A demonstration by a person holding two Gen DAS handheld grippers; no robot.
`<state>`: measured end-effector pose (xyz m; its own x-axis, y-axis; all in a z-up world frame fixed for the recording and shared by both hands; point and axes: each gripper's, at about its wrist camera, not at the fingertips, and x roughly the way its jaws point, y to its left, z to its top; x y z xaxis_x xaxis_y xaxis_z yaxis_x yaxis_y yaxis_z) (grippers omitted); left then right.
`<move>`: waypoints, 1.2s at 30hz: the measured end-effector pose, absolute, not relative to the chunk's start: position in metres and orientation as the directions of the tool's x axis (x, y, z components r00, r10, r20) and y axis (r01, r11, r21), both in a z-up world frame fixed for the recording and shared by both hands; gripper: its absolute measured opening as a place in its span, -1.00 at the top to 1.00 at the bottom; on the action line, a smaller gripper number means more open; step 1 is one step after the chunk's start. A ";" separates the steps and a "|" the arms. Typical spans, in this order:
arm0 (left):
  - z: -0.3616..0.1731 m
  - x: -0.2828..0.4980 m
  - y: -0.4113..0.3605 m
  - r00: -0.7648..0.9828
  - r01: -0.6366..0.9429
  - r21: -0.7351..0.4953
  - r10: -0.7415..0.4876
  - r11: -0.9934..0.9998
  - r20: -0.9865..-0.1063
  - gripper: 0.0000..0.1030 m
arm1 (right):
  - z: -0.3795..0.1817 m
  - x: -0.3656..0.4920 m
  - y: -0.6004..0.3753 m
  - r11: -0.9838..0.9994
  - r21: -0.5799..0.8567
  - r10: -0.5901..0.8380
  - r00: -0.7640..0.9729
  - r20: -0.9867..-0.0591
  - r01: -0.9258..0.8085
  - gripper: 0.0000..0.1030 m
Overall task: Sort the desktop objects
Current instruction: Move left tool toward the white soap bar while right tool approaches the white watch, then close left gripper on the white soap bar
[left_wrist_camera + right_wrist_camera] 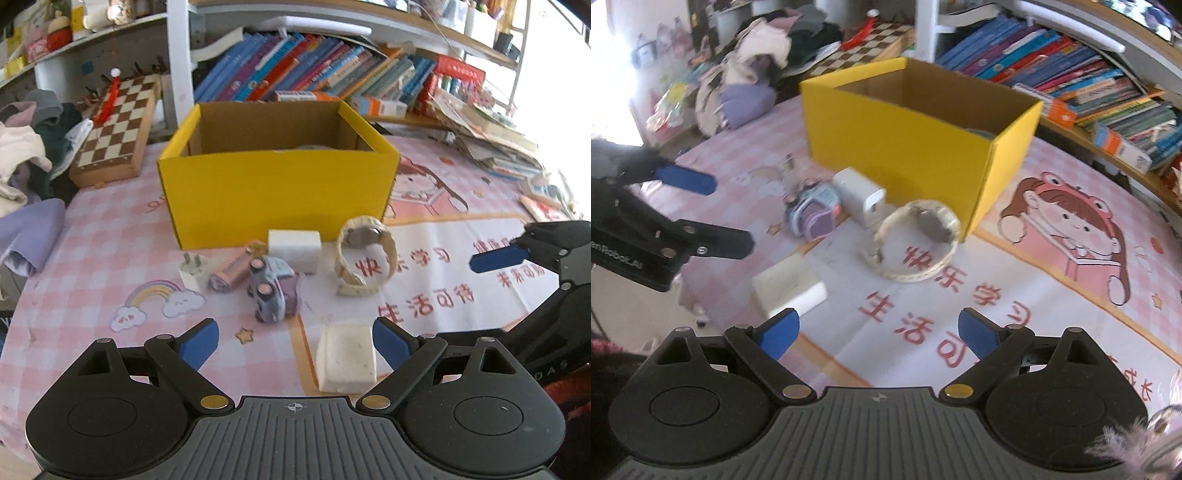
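Observation:
An open yellow cardboard box stands on the pink tablecloth; it also shows in the right wrist view. In front of it lie a cream wristwatch, a white charger block, a blue-purple toy car, a pink tube, a white plug and a white eraser block. My left gripper is open and empty, just behind the eraser block. My right gripper is open and empty, short of the watch.
A chessboard box and a clothes pile lie at the left. Rows of books fill the shelf behind the box. Loose papers and books are stacked at the right. The right gripper shows at the right of the left wrist view.

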<state>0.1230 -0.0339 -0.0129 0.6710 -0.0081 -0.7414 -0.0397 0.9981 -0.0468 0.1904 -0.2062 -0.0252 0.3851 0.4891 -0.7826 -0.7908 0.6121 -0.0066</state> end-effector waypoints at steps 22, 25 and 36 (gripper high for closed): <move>-0.028 0.112 -0.034 0.638 -0.044 -0.067 -0.023 0.997 -0.770 -0.79 | -0.038 0.187 -0.202 0.614 0.018 0.470 0.348 -0.811 -0.789 -0.36; -0.032 0.113 -0.040 0.627 -0.009 -0.078 -0.055 0.997 -0.777 -0.75 | -0.039 0.186 -0.201 0.611 0.019 0.469 0.344 -0.813 -0.791 -0.36; -0.049 0.127 -0.063 0.601 0.082 -0.013 -0.060 0.997 -0.797 -0.72 | -0.038 0.196 -0.202 0.620 0.002 0.466 0.366 -0.806 -0.785 -0.35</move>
